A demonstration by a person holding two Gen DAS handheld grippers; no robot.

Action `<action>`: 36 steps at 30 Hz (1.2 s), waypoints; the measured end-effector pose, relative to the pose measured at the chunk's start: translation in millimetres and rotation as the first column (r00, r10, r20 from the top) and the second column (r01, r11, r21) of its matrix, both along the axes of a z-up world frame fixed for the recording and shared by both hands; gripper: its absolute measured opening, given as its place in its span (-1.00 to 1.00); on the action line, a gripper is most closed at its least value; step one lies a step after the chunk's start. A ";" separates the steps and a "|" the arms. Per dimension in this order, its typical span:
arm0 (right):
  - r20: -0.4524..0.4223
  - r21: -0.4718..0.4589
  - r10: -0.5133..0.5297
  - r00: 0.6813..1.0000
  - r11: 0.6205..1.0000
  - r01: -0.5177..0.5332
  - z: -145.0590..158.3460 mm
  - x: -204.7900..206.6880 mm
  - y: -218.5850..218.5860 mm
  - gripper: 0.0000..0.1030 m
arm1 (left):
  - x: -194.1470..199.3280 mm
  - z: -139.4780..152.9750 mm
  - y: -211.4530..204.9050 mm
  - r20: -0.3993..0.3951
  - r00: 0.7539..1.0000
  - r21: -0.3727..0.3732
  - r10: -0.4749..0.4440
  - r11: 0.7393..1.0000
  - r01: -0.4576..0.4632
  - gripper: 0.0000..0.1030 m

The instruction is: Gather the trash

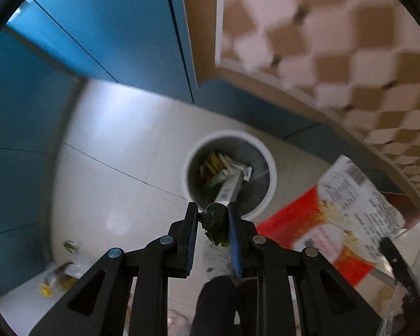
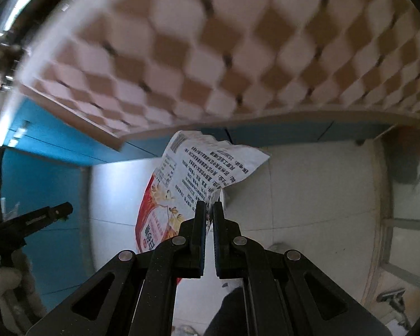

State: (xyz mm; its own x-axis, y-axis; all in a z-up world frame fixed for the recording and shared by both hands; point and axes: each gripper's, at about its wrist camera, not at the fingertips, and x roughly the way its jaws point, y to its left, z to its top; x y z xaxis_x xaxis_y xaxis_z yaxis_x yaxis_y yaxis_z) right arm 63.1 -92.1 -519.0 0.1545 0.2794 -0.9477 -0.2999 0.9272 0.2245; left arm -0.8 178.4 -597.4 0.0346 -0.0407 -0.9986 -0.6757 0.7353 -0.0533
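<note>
The left gripper (image 1: pixel 212 212) reaches up from the bottom of its view, pointing downward, its fingers (image 1: pixel 191 221) drawn in close with a narrow gap between them, clamping a small dark green scrap. The right gripper (image 2: pixel 209 210) likewise enters from the bottom centre of its view, fingers (image 2: pixel 201 218) nearly together, pinching a printed paper wrapper. The left gripper also shows at the left edge of the right wrist view.

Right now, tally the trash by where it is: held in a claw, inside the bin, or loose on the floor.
Held in a claw: 2, the dark green wad in the left claw and the red-and-white bag in the right claw.
Inside the white bin: a blurred pile, uncountable.
Loose on the floor: about 2, blurred.
Total countable: about 4.
</note>
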 end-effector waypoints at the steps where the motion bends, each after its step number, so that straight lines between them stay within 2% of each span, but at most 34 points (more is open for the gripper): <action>1: -0.021 -0.010 -0.008 1.000 1.000 0.008 -30.2 3.7 4.3 -0.91 | 3.2 -24.6 1.0 -0.006 1.000 -0.022 -0.002 1.000 0.002 -0.66; 5: -0.058 -0.036 -0.029 0.998 0.999 0.027 -129.6 14.4 20.8 -0.91 | 14.7 -104.9 4.6 -0.033 0.999 -0.072 -0.032 0.997 0.030 -0.65; 6: -0.065 -0.040 -0.024 0.998 0.999 0.021 -149.0 15.9 26.4 -0.91 | 17.3 -126.2 5.6 -0.047 0.998 -0.081 -0.042 0.996 0.038 -0.65; 9: -0.094 -0.061 -0.007 0.996 0.998 0.001 -201.0 18.2 41.7 -0.91 | 22.0 -166.2 7.5 -0.078 0.995 -0.098 -0.066 0.994 0.058 -0.64; 14: -0.115 -0.086 0.031 0.993 0.995 -0.041 -263.5 19.3 64.9 -0.91 | 26.5 -205.0 11.0 -0.091 0.993 -0.149 -0.080 0.987 0.066 -0.63; 16: -0.124 -0.088 0.032 0.992 0.995 -0.043 -275.9 20.2 70.3 -0.90 | 27.4 -210.7 13.0 -0.094 0.992 -0.146 -0.079 0.987 0.065 -0.50; 17: -0.129 -0.090 0.032 0.991 0.995 -0.043 -279.8 21.7 73.7 -0.90 | 26.8 -210.5 13.7 -0.094 0.992 -0.140 -0.080 0.988 0.066 -0.25; 18: -0.134 -0.088 0.027 0.991 0.995 -0.039 -284.0 23.5 75.0 -0.89 | 26.5 -207.9 14.5 -0.091 0.993 -0.128 -0.076 0.990 0.064 0.10; 20: -0.152 -0.098 0.033 0.988 0.994 -0.048 -289.4 26.4 78.4 -0.88 | 25.1 -201.6 15.7 -0.084 0.994 -0.102 -0.072 0.993 0.063 0.51; 22: -0.172 -0.117 0.041 0.984 0.991 -0.062 -291.7 28.7 81.8 -0.82 | 25.0 -197.1 16.2 -0.082 0.994 -0.085 -0.070 0.994 0.063 0.59; 23: -0.180 -0.121 0.046 0.982 0.990 -0.069 -291.0 30.7 87.6 -0.81 | 24.1 -193.6 16.2 -0.080 0.994 -0.082 -0.071 0.995 0.065 0.74; 24: -0.192 -0.124 0.050 0.980 0.989 -0.074 -290.8 34.2 87.1 -0.67 | 22.7 -187.3 15.3 -0.079 0.994 -0.075 -0.074 0.995 0.068 0.96; 25: -0.204 -0.113 0.052 0.978 0.991 -0.076 -289.4 34.4 85.8 -0.38 | 22.0 -181.2 14.4 -0.077 0.994 -0.064 -0.076 0.995 0.072 1.00; 26: -0.212 -0.106 0.051 0.976 0.992 -0.075 -286.7 34.9 86.7 -0.22 | 20.7 -176.1 13.4 -0.075 0.994 -0.048 -0.080 0.996 0.076 1.00; 27: -0.213 -0.105 0.049 0.976 0.992 -0.072 -282.8 34.3 85.0 0.05 | 19.1 -167.2 11.6 -0.077 0.994 -0.028 -0.082 0.996 0.080 1.00; 30: -0.201 -0.094 0.066 0.977 0.992 -0.086 -260.6 29.5 80.8 0.33 | 11.6 -137.1 5.3 -0.069 0.994 0.027 -0.079 0.996 0.081 1.00; 31: -0.189 -0.097 0.078 0.979 0.991 -0.097 -248.7 26.0 79.2 0.58 | 8.2 -124.0 3.0 -0.063 0.995 0.043 -0.082 0.995 0.085 1.00; 33: -0.158 -0.115 0.097 0.983 0.987 -0.116 -225.7 22.5 72.9 0.93 | 4.4 -96.8 -3.9 -0.053 0.995 0.074 -0.082 0.994 0.086 1.00; 36: -0.087 -0.160 0.129 0.988 0.977 -0.142 -174.3 13.4 62.9 0.99 | -6.3 -52.5 -14.4 -0.035 0.995 0.112 -0.089 0.989 0.092 1.00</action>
State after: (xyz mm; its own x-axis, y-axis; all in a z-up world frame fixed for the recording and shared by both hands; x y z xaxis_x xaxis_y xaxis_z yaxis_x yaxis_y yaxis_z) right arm 76.6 -29.2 -693.3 0.0520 0.1312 -0.9900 -0.4133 0.9053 0.0982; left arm -7.1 163.9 -649.9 0.0060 0.0716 -0.9974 -0.6063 0.7935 0.0533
